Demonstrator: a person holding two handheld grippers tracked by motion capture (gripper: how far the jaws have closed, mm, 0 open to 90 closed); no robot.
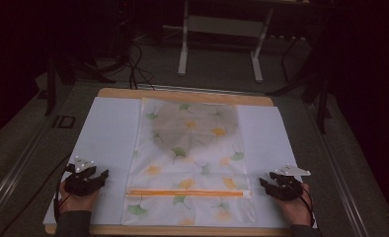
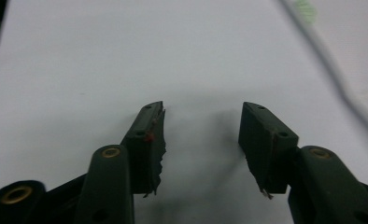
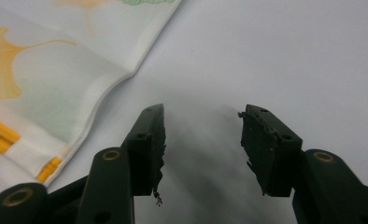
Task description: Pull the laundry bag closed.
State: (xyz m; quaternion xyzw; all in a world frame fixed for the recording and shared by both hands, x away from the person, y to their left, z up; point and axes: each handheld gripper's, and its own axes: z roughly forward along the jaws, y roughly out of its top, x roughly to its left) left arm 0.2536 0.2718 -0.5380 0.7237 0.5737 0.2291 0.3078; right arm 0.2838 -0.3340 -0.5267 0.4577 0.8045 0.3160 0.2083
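A white fabric pouch (image 1: pixel 190 158) printed with ginkgo leaves lies flat in the middle of the white sheet (image 1: pixel 108 133). An orange zipper (image 1: pixel 185 193) runs across it near the front end, and something dark shows through its far half. My left gripper (image 1: pixel 100 173) rests on the sheet to the left of the pouch, open, with nothing between its jaws (image 2: pixel 203 109). To the right of the pouch my right gripper (image 1: pixel 266 178) is open and empty too (image 3: pixel 201 112). Its view has the pouch's corner (image 3: pixel 56 79) and the zipper's end (image 3: pixel 0 135) at left.
The sheet covers a wooden tabletop (image 1: pixel 182 94). Beyond it, the floor holds a white table frame (image 1: pixel 183 44), dark stands (image 1: pixel 52 79) and cables (image 1: pixel 133 64). In the left gripper view the pouch's edge (image 2: pixel 355 37) runs down the upper right.
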